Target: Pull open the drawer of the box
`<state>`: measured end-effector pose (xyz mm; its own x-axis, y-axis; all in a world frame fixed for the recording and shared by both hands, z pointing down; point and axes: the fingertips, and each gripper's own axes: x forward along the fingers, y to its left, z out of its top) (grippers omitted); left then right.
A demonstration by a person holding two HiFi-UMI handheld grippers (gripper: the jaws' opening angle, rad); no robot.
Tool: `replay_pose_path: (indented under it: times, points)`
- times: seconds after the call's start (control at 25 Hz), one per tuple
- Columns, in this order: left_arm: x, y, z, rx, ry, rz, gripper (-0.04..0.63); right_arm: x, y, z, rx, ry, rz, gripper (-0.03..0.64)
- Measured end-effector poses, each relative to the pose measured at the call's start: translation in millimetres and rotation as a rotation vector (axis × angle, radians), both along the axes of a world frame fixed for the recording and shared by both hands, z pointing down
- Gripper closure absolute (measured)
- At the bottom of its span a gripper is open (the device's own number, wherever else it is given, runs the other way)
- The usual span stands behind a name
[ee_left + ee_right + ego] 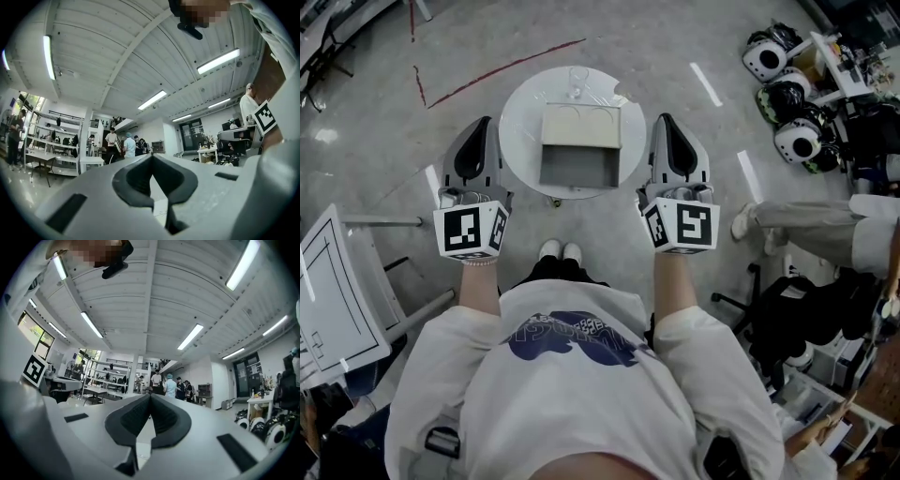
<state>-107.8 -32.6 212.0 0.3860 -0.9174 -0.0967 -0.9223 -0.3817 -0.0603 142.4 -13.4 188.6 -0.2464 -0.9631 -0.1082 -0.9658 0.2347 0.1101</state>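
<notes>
Left gripper (151,157), right gripper (150,396): fingers together, empty.

Base of the table (517,131) is mostly hidden under its top, and the clear thing (577,86) behind the box (581,124) is too small to tell.

Strip lights (218,61) line a ribbed white ceiling (117,51) above shelving (51,140).

The left gripper (480,127) and right gripper (666,122) have smooth, matt grey plastic shells with darker rubbery pads (126,420), the round table (517,141) is smooth white with a slight sheen, the box (581,125) and drawer (577,167) look matt, and the floor (656,66) is smooth and faintly glossy.
</notes>
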Motion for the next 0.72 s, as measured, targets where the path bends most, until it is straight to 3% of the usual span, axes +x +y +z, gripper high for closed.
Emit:
replay_pose_path:
  times: [0.44,0.72]
  points:
    - [5,-10,-13,0.037,0.01,0.032,0.588,-5,0,1,0.015,0.007,0.035,0.62]
    - [-5,-12,-9,0.013,0.027,0.039,0.588,-11,-3,1,0.009,0.042,0.06,0.62]
